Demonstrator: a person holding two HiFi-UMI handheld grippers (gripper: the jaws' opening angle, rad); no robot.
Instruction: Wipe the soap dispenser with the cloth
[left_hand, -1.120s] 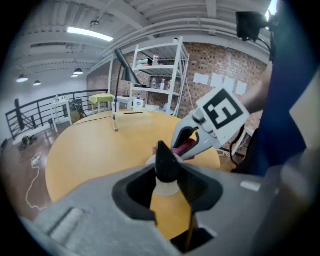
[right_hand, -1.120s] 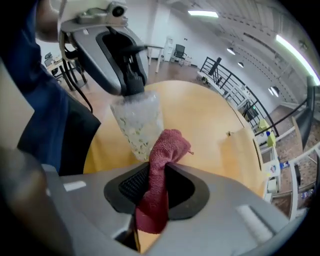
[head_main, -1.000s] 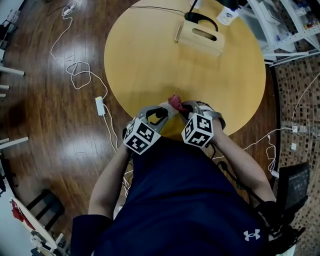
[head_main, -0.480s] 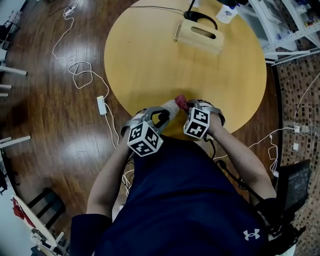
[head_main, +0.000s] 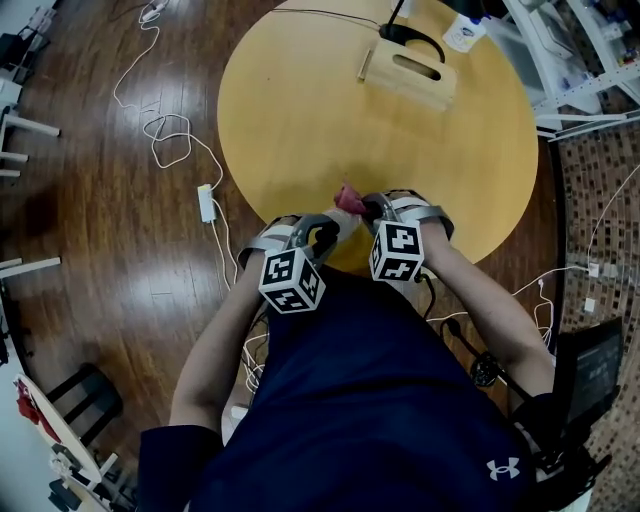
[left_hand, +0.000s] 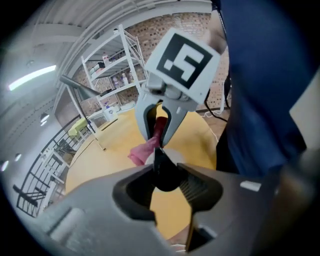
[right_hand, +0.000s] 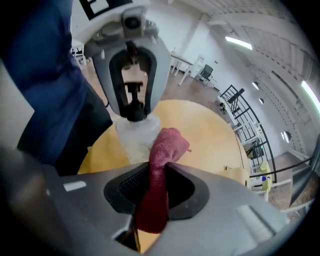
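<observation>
Clear plastic with a black pump, the soap dispenser (right_hand: 136, 131) was at the yellow table's (head_main: 300, 120) near edge. The left gripper (left_hand: 164, 175) clamped its pump. The right gripper (right_hand: 156, 182), tilted steeply down alongside, pinched the red cloth (right_hand: 167, 142) just beside the bottle.

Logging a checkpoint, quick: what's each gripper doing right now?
Left gripper: closed on the black pump top of the soap dispenser.
Right gripper: closed on the red cloth.
</observation>
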